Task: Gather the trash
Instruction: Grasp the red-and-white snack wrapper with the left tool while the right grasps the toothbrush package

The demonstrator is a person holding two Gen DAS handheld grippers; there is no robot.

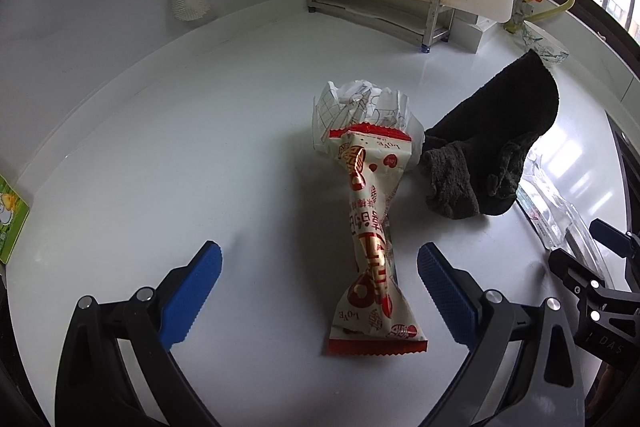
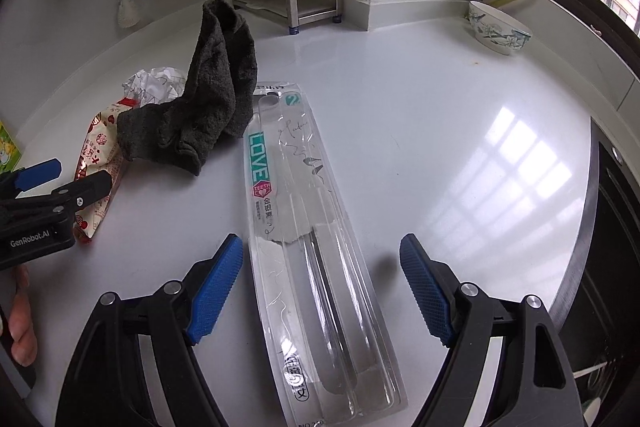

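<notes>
**Both grippers lined up over trash, nothing picked yet**

We judge this the approach step. Our left gripper (image 1: 320, 291), jaws wide open, straddles the snack wrapper (image 1: 374, 239) at lower centre, its long axis running bottom to top. Our right gripper (image 2: 322, 287), jaws equally open and empty, straddles the toothbrush package (image 2: 304, 227), which runs toward upper left. Next we must lower and close.

Red-white wrapper (image 1: 370, 239), crumpled paper (image 1: 366, 107), clear toothbrush pack (image 2: 308, 227) lie flat.
</notes>
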